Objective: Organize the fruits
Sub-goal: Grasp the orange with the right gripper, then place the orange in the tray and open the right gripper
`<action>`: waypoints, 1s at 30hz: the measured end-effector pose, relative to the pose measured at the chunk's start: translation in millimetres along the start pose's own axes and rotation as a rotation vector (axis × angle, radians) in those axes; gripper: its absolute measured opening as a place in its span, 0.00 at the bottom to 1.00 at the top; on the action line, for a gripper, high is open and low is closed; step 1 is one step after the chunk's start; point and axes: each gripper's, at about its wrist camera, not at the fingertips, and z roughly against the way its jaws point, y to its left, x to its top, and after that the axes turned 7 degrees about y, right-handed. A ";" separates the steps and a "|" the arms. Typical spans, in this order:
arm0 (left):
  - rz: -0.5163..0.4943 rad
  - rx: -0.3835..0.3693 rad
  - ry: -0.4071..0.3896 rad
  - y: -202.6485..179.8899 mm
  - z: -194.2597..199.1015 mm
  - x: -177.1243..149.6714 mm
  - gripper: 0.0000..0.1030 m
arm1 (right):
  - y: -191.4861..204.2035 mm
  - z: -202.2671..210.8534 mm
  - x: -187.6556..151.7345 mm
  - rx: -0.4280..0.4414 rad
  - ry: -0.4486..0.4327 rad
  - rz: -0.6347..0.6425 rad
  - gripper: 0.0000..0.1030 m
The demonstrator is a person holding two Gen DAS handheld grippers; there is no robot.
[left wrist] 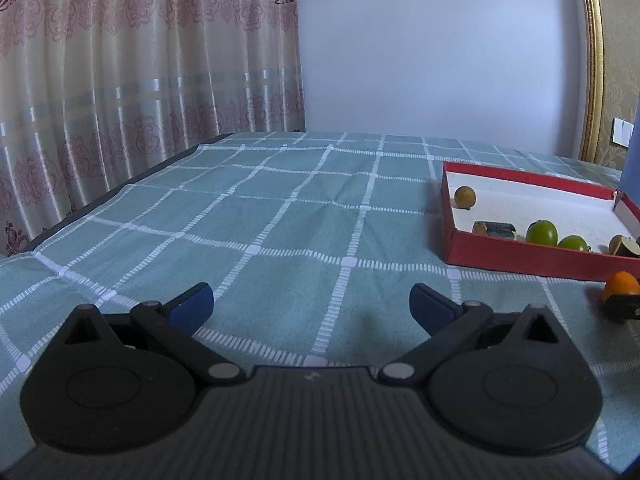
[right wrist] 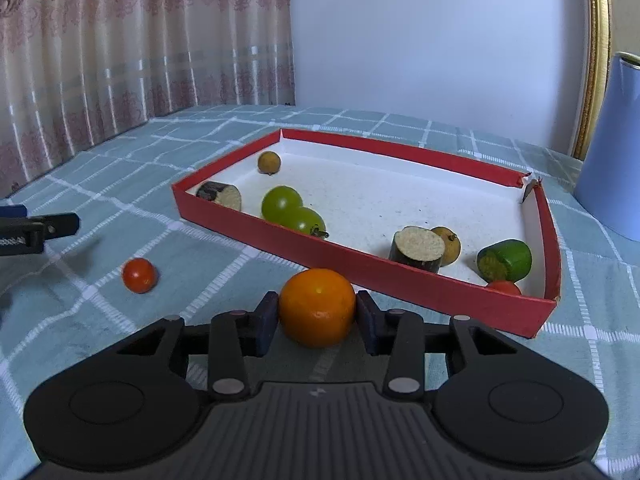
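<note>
Bench (right wrist: 100, 168) under a teal checked cloth, red tray (right wrist: 400, 280) sitting on it toward the right. Tray already holds green fruits, small yellowish ones, cut dark pieces and a green-skinned chunk in the near right corner. Right hand-held gripper (right wrist: 317, 316) has its blue pads (right wrist: 267, 320) pressed on both sides of the orange (right wrist: 317, 312), which sits at cloth level just outside the tray's near wall. Left hand-held gripper (left wrist: 312, 306) hovers low over bare cloth, jaws spread wide, holding nothing. Small red tomato (right wrist: 139, 275) lies loose on the cloth left of the orange, apart from it. To do the step well, I'd say: keep squeeze steady, the orange is round and smooth so it could slip; lift clear of the wall before moving forward, set down in the open white middle, away from the cut pieces.
</note>
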 end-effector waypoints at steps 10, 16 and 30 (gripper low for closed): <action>-0.015 0.012 -0.003 -2.2 0.8 -1.3 1.00 | -29.0 5.0 37.4 -0.057 -0.117 -0.087 0.39; -0.018 0.009 0.000 -2.7 1.0 -1.5 1.00 | -32.7 -15.2 44.2 -0.095 -0.100 -0.077 0.41; -0.033 0.023 -0.001 -4.8 0.7 -1.4 1.00 | -29.9 -14.8 42.6 -0.163 -0.131 -0.046 0.63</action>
